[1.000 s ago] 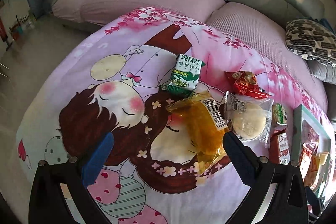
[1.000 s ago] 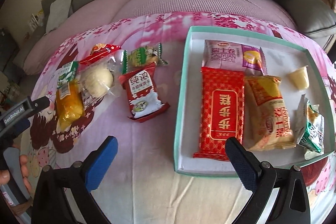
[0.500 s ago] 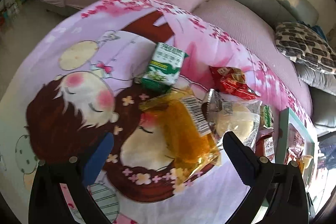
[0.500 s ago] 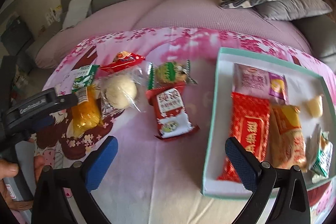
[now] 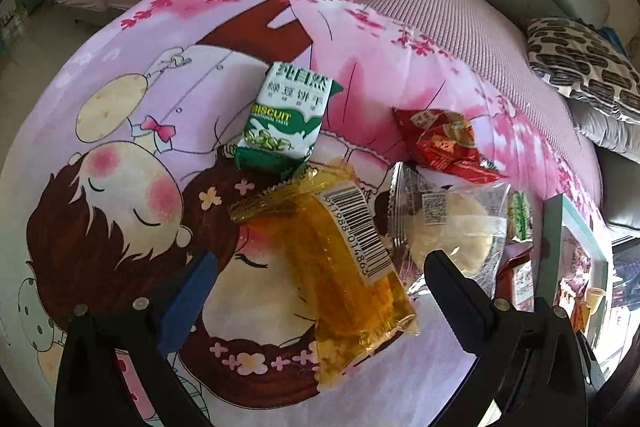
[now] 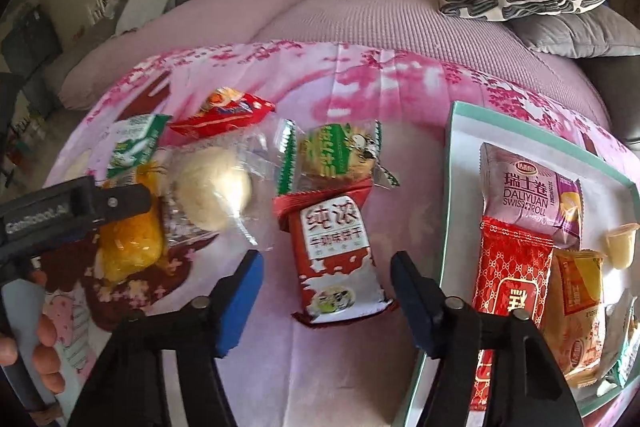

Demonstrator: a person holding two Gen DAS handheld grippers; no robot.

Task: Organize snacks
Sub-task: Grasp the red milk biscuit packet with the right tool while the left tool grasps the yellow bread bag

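Right gripper, jaws just narrowing yet clear of red milk-biscuit packet lying between them on pink cartoon cloth; left gripper spread over orange jelly pack; teal-rimmed tray of sorted snacks just right

My left gripper has black arms and blue pads, and so does my right gripper. At twelve o'clock of my left lies a translucent yellow packet with a white barcode label; beyond it a green and white biscuit pack. Between my right fingers lies a red and white biscuit packet. At three o'clock, a teal-rimmed white tray. The cloth is pink with cartoon blossoms.
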